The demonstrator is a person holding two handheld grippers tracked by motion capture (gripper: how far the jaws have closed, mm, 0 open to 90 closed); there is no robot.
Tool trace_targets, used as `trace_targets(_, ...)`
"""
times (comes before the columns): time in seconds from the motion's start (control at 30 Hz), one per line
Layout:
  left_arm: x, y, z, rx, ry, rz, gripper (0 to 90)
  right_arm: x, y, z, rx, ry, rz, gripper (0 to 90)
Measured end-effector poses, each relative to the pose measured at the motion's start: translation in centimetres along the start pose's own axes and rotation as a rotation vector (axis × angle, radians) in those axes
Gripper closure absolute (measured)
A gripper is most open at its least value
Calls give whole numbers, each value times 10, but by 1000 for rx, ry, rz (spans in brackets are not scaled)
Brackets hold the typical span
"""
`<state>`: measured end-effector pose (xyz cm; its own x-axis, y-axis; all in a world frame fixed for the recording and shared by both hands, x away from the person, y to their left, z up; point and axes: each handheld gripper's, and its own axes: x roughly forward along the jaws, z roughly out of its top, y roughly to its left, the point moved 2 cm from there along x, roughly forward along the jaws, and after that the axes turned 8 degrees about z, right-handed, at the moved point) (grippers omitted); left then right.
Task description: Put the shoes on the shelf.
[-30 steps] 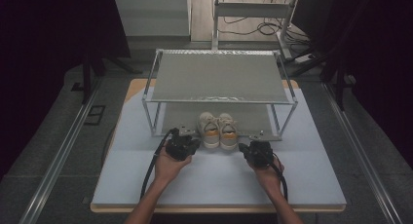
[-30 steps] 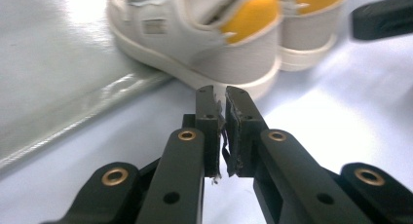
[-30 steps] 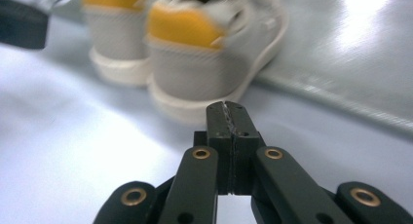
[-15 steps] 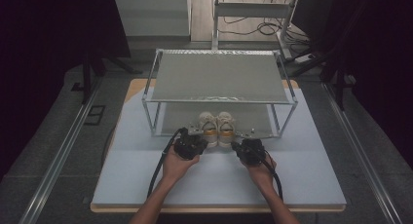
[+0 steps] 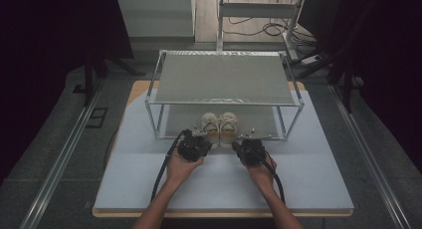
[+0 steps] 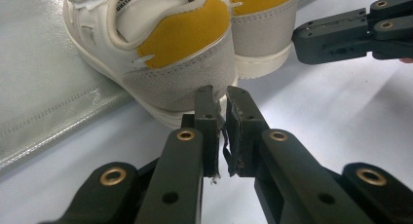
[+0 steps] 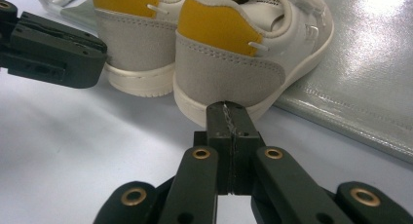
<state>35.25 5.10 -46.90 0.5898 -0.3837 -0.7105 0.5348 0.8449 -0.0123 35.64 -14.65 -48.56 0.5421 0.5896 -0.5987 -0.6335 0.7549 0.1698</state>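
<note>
Both forearms reach forward side by side, hands wrapped around the gripper bodies. The left gripper (image 6: 223, 104) points at the heel of the left shoe (image 6: 160, 48), jaws closed on nothing. The right gripper (image 7: 228, 118), jaws pressed together and empty, sits right of that shoe.

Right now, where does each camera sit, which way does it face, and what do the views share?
High view: above the person's side, looking forward and down on the white table, silver metal two-tier rack and both forearms.
Left gripper view: rides the left gripper, shut, facing the heel of the left cream sneaker with yellow collar.
Right gripper view: rides the right gripper, shut, facing the right cream sneaker's heel.
Shared: both gripper views show both sneakers and the other gripper.
</note>
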Motion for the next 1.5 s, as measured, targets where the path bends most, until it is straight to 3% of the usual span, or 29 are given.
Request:
trace_targets(0.57,8,10,14,-7,18,27,838,7,-4,10,9,-3,-14,894)
trace_targets(1.1,14,11,12,-24,25,6,830,11,-7,9,16,13,-20,893)
trace_targets(1.5,22,17,19,-13,29,17,836,12,-8,9,15,18,-24,894)
